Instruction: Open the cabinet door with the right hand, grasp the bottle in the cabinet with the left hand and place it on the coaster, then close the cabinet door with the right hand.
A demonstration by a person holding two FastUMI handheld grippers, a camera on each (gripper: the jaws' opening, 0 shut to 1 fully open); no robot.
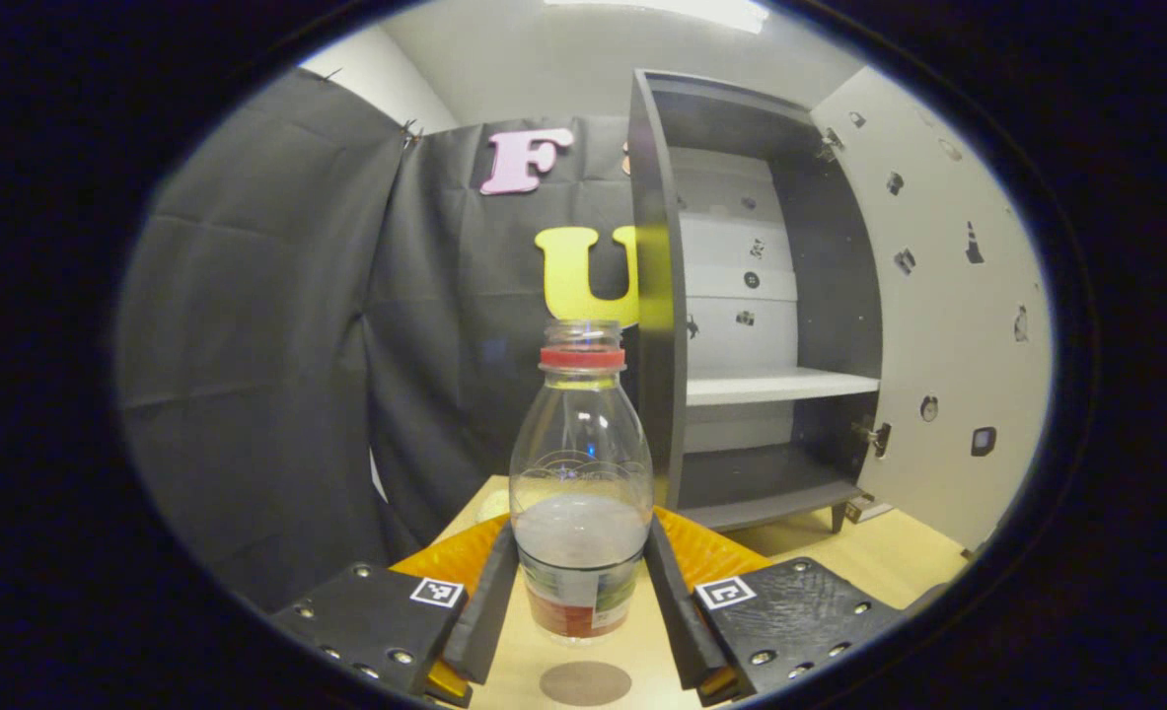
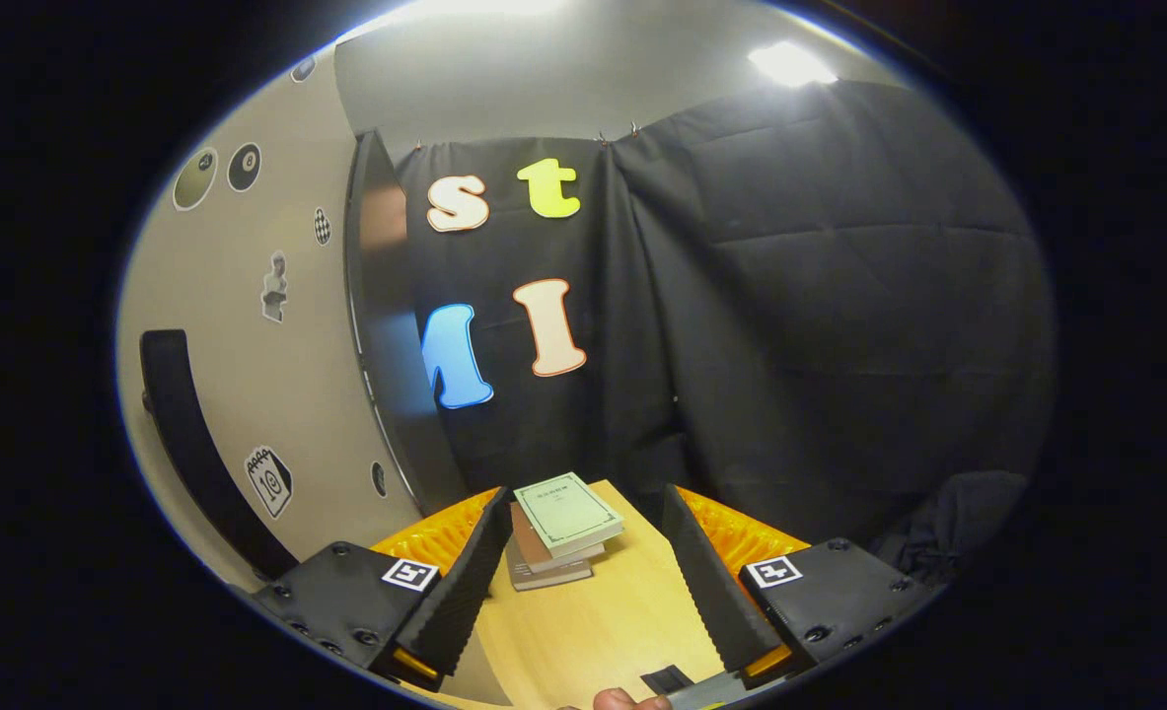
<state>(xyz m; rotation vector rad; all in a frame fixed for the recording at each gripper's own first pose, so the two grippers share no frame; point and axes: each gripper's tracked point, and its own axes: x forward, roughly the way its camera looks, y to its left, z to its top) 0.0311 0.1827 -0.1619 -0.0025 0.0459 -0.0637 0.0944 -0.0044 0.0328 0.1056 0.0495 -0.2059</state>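
Tabletop (image 1: 830,552) centre frame; cabinet (image 1: 741,296) upper right, door (image 1: 948,296) open. Left claw (image 1: 580,602) clamps the bottle (image 1: 580,473) upright, above the coaster (image 1: 585,682) at bottom centre. Right claw (image 2: 583,582) wide, holding nothing; books (image 2: 558,528) beyond.

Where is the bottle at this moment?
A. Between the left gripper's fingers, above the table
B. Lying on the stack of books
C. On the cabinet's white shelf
A: the bottle stands upright between the left gripper fingers, with the round coaster just below it.
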